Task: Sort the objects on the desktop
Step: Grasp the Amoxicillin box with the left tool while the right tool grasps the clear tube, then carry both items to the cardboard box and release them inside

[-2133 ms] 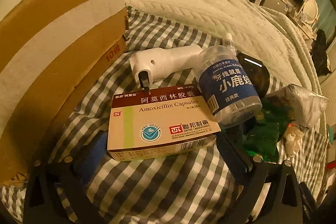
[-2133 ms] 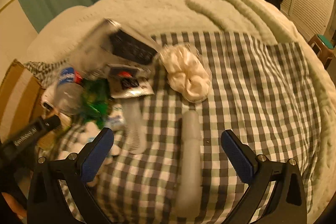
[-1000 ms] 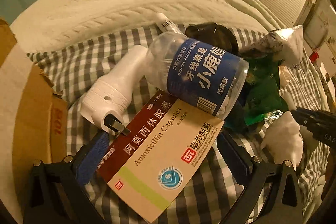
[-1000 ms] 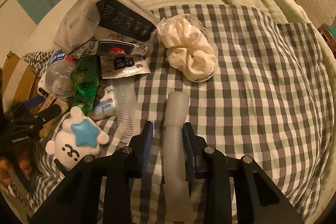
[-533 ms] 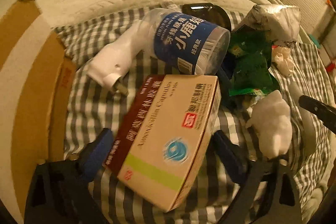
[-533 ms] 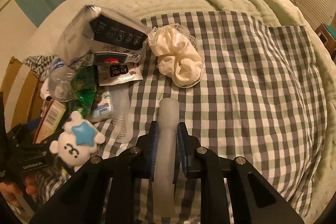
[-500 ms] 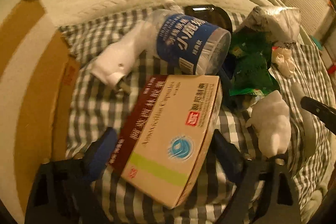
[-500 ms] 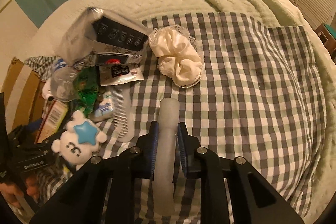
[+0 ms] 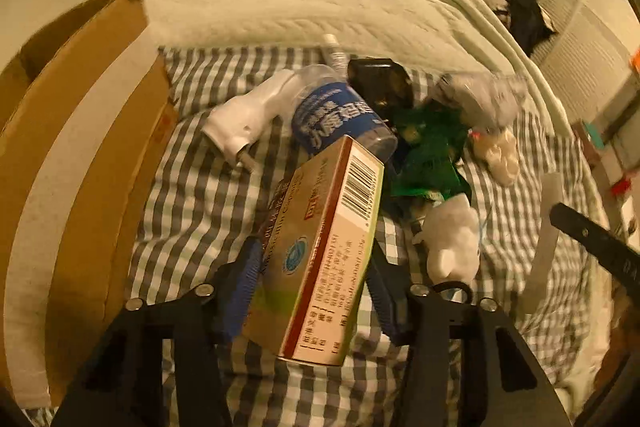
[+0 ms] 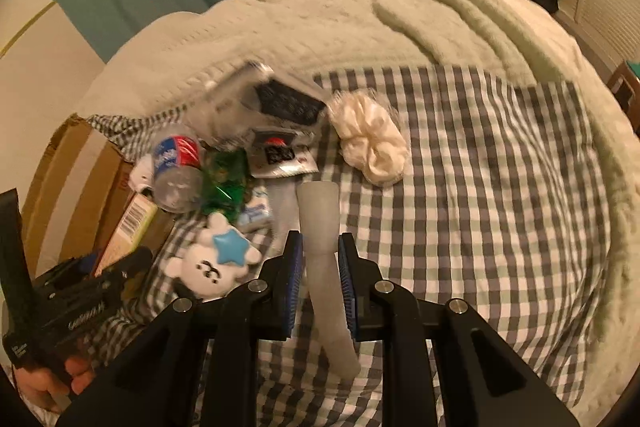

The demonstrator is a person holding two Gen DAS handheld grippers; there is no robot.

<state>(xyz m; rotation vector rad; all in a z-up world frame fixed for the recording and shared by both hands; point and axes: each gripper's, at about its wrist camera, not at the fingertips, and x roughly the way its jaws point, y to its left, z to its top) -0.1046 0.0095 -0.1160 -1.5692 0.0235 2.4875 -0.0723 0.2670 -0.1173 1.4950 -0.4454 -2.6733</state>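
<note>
My left gripper [image 9: 312, 279] is shut on the Amoxicillin capsule box [image 9: 320, 247], which is tilted on edge and lifted off the checked cloth [image 9: 200, 195]. My right gripper [image 10: 318, 267] is shut on a translucent grey tube [image 10: 320, 227], raised above the cloth. The box also shows in the right wrist view [image 10: 132, 223]. A clear jar with a blue label [image 9: 340, 119], a white plug-in device [image 9: 240, 119], a green packet [image 9: 428, 155] and a white plush with a blue star [image 10: 212, 263] lie in a heap between the grippers.
A cardboard box [image 9: 76, 155] stands at the left edge of the cloth. A cream scrunchie [image 10: 372, 143], a black pouch in clear wrap [image 10: 288, 103], a sachet [image 10: 280, 155] and a comb [image 10: 280, 211] lie nearby. A cream blanket [image 10: 360, 11] lies behind.
My left gripper closed on the capsule box, tipped it on edge and lifted it. My right gripper closed on the grey tube and raised it off the cloth.
</note>
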